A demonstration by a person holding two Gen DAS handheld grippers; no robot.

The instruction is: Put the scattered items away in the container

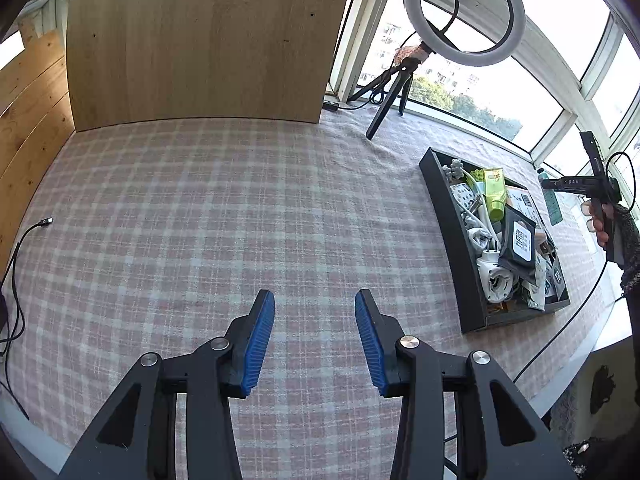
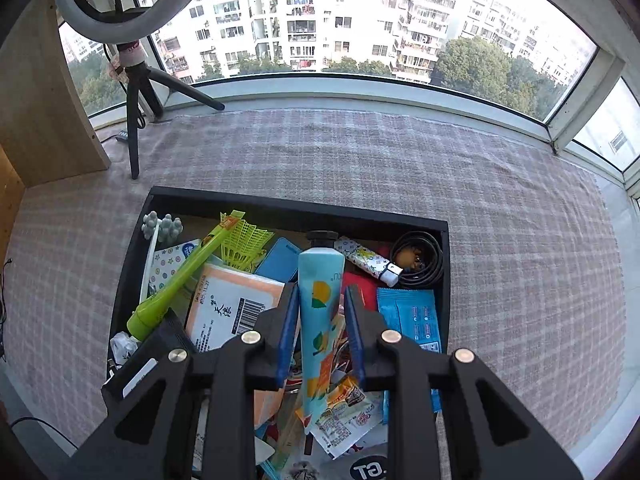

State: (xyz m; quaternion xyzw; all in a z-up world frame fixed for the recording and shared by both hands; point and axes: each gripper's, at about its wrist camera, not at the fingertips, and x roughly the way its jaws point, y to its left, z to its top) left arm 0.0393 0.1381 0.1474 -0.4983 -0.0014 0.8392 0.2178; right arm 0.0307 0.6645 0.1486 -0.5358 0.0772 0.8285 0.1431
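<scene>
A black open container (image 2: 296,205) lies on the checked tablecloth, packed with several items: a green tube (image 2: 176,288), an orange-and-white packet (image 2: 228,304), a blue sachet (image 2: 408,316) and a coiled black cable (image 2: 424,256). My right gripper (image 2: 322,290) hangs over the container, shut on a light blue tube with a black cap (image 2: 320,264), which points away from me. In the left wrist view the container (image 1: 452,220) is at the right. My left gripper (image 1: 314,296) stands open above bare cloth with nothing between its blue pads (image 1: 260,332).
A ring light on a black tripod (image 1: 464,12) stands at the back by the window. A wooden board (image 1: 200,40) rises behind the table. A black cable (image 1: 24,240) trails over the left edge. A person's hand (image 1: 600,220) is beyond the container.
</scene>
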